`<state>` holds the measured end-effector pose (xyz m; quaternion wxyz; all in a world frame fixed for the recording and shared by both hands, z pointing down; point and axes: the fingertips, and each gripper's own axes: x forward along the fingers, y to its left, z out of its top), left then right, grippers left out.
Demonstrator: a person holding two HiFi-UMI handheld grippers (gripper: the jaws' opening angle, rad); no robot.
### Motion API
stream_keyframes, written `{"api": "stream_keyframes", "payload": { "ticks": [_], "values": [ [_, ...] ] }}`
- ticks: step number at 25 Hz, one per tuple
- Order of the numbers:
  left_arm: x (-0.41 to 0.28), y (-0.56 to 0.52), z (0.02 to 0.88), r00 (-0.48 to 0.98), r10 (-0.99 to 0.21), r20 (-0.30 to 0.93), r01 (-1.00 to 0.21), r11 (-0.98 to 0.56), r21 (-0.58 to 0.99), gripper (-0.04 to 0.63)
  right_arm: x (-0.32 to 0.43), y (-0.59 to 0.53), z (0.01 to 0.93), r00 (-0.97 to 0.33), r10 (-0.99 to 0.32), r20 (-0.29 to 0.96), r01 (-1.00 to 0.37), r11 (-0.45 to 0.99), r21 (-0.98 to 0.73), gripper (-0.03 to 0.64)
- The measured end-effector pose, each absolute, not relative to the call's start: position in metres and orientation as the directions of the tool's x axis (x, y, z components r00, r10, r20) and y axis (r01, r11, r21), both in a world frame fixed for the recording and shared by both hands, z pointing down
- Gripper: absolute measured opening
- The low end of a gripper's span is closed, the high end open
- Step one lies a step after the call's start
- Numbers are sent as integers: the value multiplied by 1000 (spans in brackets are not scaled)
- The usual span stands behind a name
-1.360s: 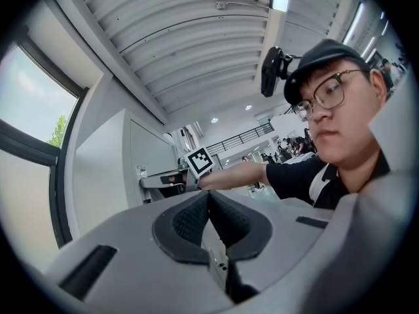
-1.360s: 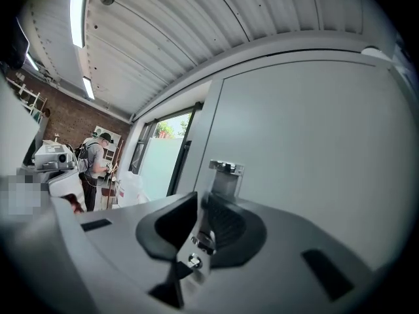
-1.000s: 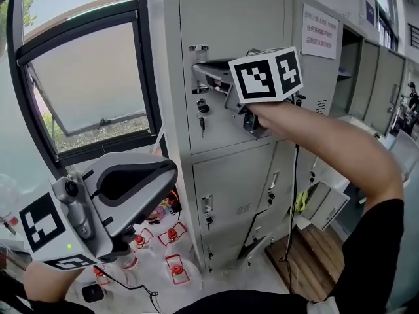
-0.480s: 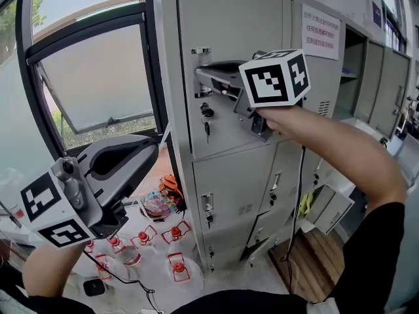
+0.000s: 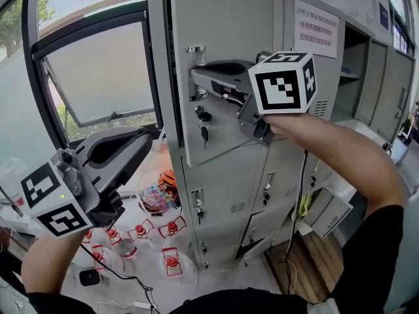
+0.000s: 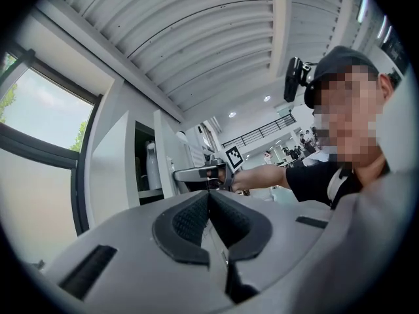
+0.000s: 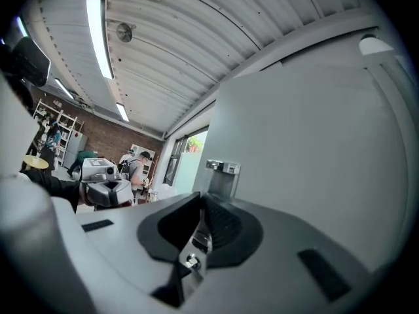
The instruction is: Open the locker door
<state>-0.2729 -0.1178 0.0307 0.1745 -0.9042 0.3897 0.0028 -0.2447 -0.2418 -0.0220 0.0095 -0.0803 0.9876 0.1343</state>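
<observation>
- The head view looks forward and down from above, close to the locker door [image 5: 222,110].
- The left tool [image 5: 145,144] view sits low at the left, farther off, tilted up toward lockers and ceiling.
- The right tool [image 5: 198,80] view hugs the door, facing the door handle [image 7: 222,175].
- All three views share the door.

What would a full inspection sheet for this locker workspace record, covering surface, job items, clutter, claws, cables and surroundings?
Surface: pale floor, partly covered.
Job's things: grey metal locker door ajar; its metal handle tab is gripped.
Clutter: clear plastic bottles with red caps on the floor.
Claws: right claw shut on the handle tab; left claw shut, empty, held low.
Cables: black cable hanging below the right claw.
Surroundings: black-framed window; white notice with red print on a neighbouring locker.
</observation>
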Motion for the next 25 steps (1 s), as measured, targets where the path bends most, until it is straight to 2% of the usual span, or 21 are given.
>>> {"api": "stream_keyframes", "payload": {
  "ticks": [11, 25],
  "values": [
    [-230, -120, 49, 661, -734, -154, -743, -612, -273, 11, -217, -221, -22, -1000, 19, -3, 17, 964, 265, 31],
    [-256, -144, 44, 646, -746, -162, -757, -600, -258, 11, -204, -213, -21, -995, 104, 2, 100, 948, 301, 29]
  ]
}}
